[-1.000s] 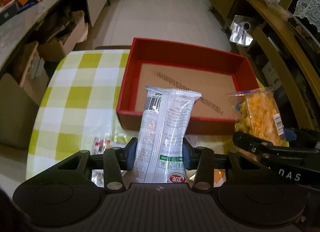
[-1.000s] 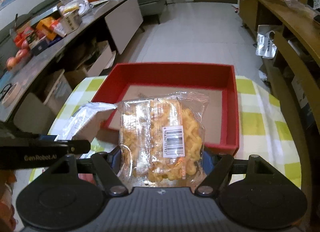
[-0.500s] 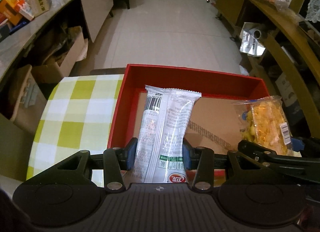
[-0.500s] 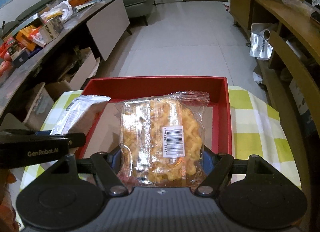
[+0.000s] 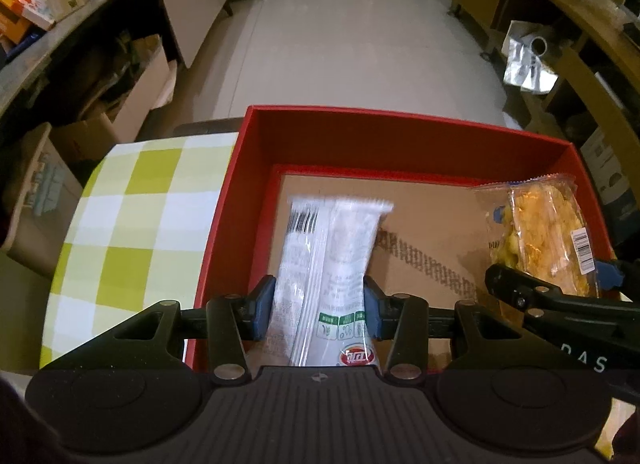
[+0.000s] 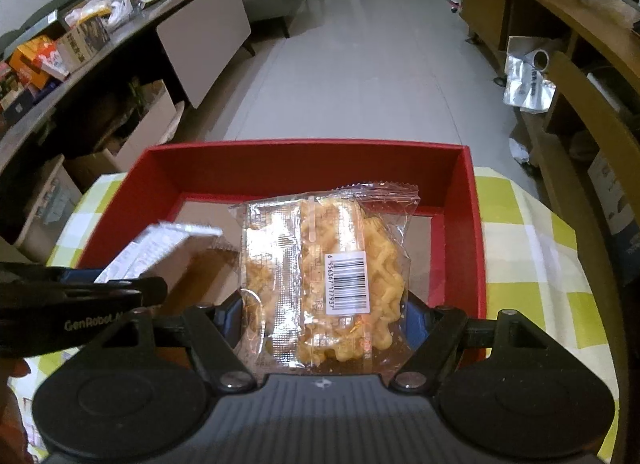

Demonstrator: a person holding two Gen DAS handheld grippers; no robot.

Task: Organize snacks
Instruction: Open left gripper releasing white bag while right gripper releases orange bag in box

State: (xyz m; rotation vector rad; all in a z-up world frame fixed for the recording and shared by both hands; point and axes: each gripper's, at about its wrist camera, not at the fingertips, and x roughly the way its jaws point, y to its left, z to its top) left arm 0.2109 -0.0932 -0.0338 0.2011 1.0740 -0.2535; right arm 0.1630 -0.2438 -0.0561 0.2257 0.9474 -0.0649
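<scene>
A table (image 5: 132, 223) covered in a yellow-green and white checked cloth carries a shallow red box (image 5: 400, 131) with a brown cardboard floor, and beyond the table a pale tiled floor (image 6: 360, 63) runs away between cluttered counters on both sides. The red box (image 6: 304, 161) takes up the middle of both views, its far wall upright and its floor bare apart from a printed grey stripe. Over the box, the left tool (image 5: 318, 306) is clenched on a long white snack packet (image 5: 326, 264), its blue pads pressing the packet's sides near the lower end, so the packet juts forward above the left half of the cardboard floor with its barcode end farthest from the camera. The right tool (image 6: 322, 314) is clamped on a clear bag of yellow twisted snacks (image 6: 324, 268), gripped at the bottom edge, the bag standing out over the right half of the box with a white barcode label facing the camera. From the left wrist view the clear bag (image 5: 540, 236) shows at the right, just beside the box's right wall, held above the floor. Whether either packet touches the cardboard cannot be told.
</scene>
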